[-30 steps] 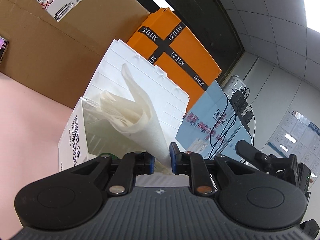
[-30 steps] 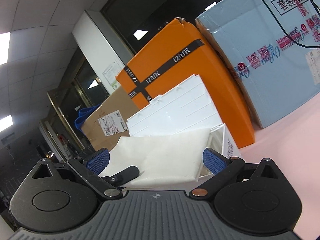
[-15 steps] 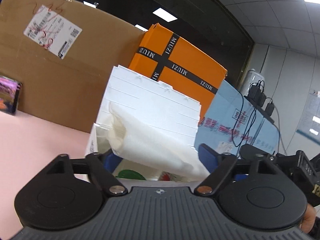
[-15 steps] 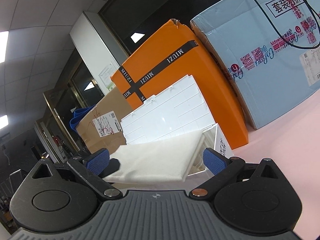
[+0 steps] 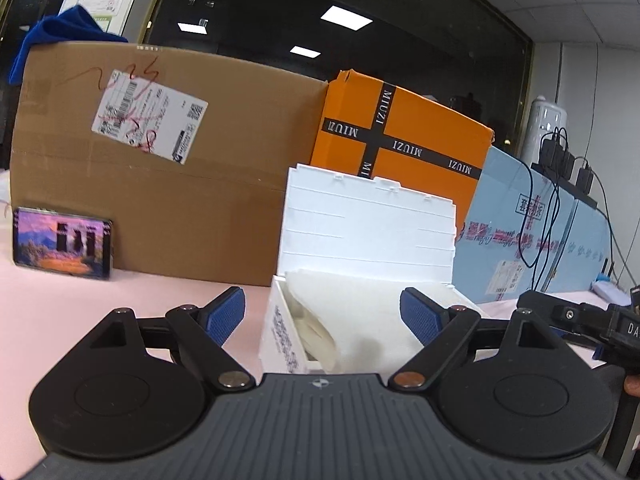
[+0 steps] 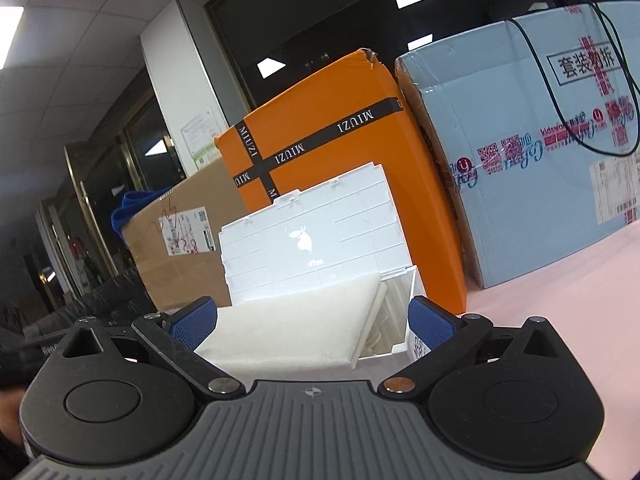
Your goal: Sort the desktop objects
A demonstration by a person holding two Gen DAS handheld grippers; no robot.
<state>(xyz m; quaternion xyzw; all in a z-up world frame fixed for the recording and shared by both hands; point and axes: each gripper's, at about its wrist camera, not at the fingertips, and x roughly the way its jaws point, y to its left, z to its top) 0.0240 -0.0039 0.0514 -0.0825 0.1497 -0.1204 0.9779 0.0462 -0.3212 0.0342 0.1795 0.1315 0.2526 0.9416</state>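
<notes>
Both tools, left tool and right tool, gape wide and empty, the open white box with its folded cloth lying straight ahead between them.

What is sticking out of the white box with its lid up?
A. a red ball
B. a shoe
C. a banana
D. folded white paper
D: folded white paper sits in the open white box, with its lid standing up behind it.

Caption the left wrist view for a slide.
Open left gripper faces white plastic storage box, lid up, white folded cloth inside.
</notes>
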